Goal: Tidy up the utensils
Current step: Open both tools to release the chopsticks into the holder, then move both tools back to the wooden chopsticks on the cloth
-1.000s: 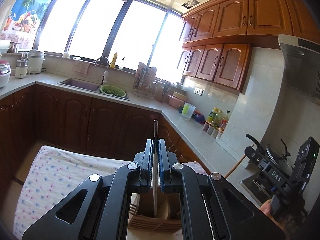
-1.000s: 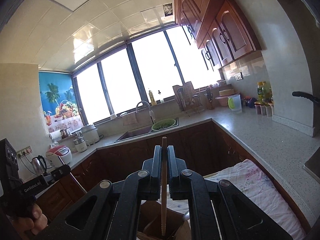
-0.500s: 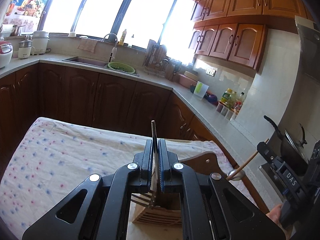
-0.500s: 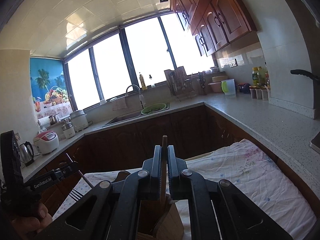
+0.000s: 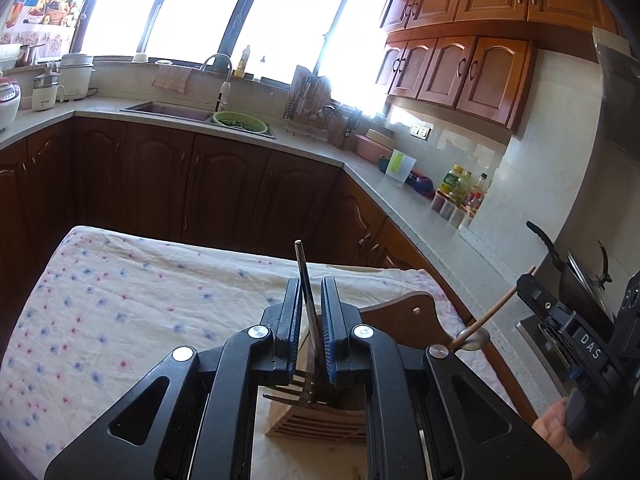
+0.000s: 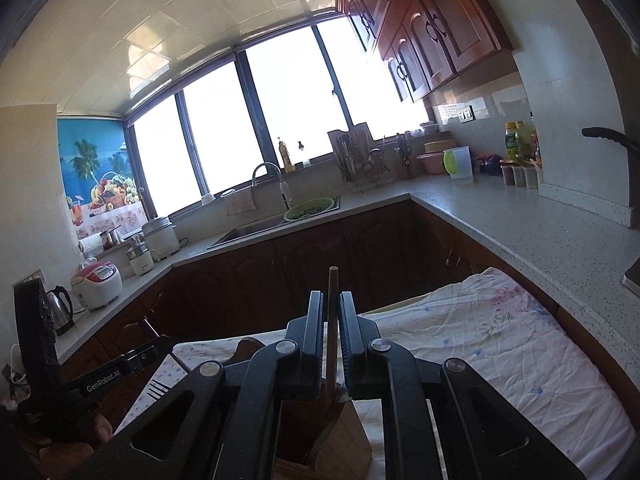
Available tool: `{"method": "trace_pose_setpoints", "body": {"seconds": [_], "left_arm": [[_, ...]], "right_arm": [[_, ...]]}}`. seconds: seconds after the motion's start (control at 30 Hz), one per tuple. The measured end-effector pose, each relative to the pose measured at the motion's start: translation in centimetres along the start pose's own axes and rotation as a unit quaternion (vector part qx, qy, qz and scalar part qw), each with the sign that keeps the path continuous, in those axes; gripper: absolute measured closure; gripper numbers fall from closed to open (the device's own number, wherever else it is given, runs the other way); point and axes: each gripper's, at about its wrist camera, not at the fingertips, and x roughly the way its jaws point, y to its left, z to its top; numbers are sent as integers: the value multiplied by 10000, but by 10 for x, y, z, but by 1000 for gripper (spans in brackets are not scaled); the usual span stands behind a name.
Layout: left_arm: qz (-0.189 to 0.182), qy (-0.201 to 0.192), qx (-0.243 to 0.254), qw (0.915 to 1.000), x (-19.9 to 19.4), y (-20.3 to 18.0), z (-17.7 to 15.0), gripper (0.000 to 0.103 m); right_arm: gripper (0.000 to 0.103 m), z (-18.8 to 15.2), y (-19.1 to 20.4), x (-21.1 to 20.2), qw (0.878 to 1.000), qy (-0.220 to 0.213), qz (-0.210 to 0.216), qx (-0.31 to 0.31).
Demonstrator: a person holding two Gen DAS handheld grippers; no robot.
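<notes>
Left claw (image 5: 311,312): jaws opening, a gap either side of the fork (image 5: 305,300), which stands tines-down in the wooden holder (image 5: 316,420). Right claw (image 6: 330,328): jaws opening, clear of the wooden-handled utensil (image 6: 332,320) standing in the same holder on the cloth-covered counter (image 5: 120,300). Legible markings: "DAS" on the right tool, "GenRobot.AI" on the left.

Worktop (image 5: 100,300) covered by a white cloth (image 5: 160,280) with small pink and blue flowers, wooden utensil holder (image 5: 320,424) standing on it at the near edge, brown wooden board (image 5: 404,316) just behind it
</notes>
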Motion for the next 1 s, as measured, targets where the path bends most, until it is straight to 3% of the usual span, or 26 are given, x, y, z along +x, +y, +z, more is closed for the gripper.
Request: {"method": "trace_pose_setpoints", "body": {"seconds": [0.03,0.07,0.1,0.13,0.23,0.3,0.4,0.5,1.0], "left_arm": [[6,-12,7,10000,-3,-1,0,82],[-4,-45,12,10000,-7,-2,1,71],[-6,-89,14,10000,-11,-3,1,60],[-2,-129,12,9999,-16,-3,2,56],[-43,-202,8,9998,-30,-4,1,42],[0,-266,-33,9996,-42,-3,0,26],[23,-389,-88,9992,-63,1,-6,21],[39,-434,-193,9989,-83,6,-16,19],[328,-74,-729,9968,-158,36,-101,17]], "right_arm": [[84,0,0,-2,10000,-13,1,13],[80,1,0,-4,10000,-49,13,26],[62,2,-1,-8,9999,-99,59,48],[45,3,-1,-12,9998,-157,99,72],[31,7,1,-25,9994,-279,147,119],[20,10,0,-34,9990,-303,243,200],[7,9,-1,-51,9983,-370,348,280],[2,3,-3,-70,9981,-416,361,292],[2,-63,-33,-149,9970,138,115,747]]}}
